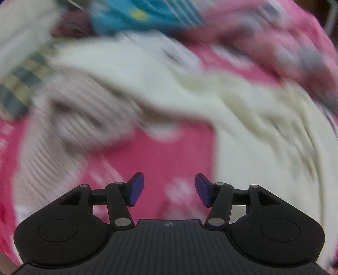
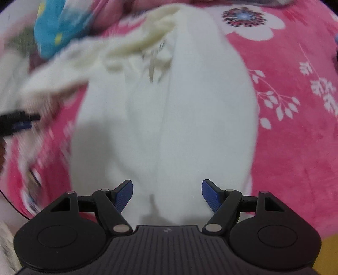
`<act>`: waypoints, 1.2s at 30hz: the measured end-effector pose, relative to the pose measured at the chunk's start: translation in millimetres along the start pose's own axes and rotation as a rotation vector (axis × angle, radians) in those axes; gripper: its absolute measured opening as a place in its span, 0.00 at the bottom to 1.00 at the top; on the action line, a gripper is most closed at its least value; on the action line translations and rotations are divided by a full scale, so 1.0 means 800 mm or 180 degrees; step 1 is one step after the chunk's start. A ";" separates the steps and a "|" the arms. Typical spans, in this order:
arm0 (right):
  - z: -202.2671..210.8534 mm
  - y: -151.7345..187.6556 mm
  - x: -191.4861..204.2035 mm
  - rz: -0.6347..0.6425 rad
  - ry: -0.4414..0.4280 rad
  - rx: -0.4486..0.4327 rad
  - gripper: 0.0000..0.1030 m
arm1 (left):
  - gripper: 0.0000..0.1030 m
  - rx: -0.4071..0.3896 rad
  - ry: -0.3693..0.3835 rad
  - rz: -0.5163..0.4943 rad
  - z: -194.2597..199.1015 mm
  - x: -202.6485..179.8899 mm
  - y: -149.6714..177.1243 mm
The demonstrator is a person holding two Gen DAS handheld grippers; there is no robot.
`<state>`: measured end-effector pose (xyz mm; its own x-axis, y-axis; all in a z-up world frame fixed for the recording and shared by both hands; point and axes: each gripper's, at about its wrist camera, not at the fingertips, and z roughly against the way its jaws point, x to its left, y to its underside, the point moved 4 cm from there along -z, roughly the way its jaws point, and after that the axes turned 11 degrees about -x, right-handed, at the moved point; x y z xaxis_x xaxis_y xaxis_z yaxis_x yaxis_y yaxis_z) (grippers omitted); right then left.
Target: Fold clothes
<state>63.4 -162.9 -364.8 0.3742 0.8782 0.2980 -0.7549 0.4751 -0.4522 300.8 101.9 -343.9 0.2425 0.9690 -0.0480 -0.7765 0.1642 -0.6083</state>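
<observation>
Blue-padded fingers of the right tool stand spread apart, with nothing between them. Directly beyond them lies the white garment, the task item. It rests flat on the pink floral blanket and runs from the near edge of the right wrist view toward the far side. A lengthwise crease runs down its middle.

At the far end of the white garment, a cream knitted piece extends to the left; whether it is part of the same garment or a separate one cannot be told. A blue cloth with yellow marks lies at the far left, beside the cream piece. The left tool appears at the left edge of this view as a dark, blurred shape, just above the blanket.

Left wrist view: heavily blurred. The left tool is also spread, gripping nothing. Its fingers hover over bare pink blanket. The white garment lies to the right and far side of this tool. A striped ribbed cloth lies to the left. Further left is a cloth with grey and olive bands. The blue cloth sits at the far edge.

Both tools are apart from the white garment; neither touches it.
</observation>
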 end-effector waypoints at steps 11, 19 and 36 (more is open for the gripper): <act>-0.037 0.054 0.039 0.1214 0.0545 0.0212 0.59 | 0.52 0.0482 0.0286 -0.0513 -0.025 -0.109 0.127; 0.014 0.010 -0.049 0.0804 0.0869 0.0065 0.12 | 0.53 0.0508 0.0227 -0.0700 -0.030 -0.111 0.135; 0.129 -0.240 -0.264 -0.0975 0.1074 -0.1363 0.55 | 0.53 0.0576 0.0104 -0.0708 -0.028 -0.112 0.137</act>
<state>73.8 -444.9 -254.3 0.7417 0.6346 0.2171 -0.3296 0.6268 -0.7060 207.3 28.5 -424.0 0.4348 0.8995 0.0436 -0.7925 0.4052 -0.4558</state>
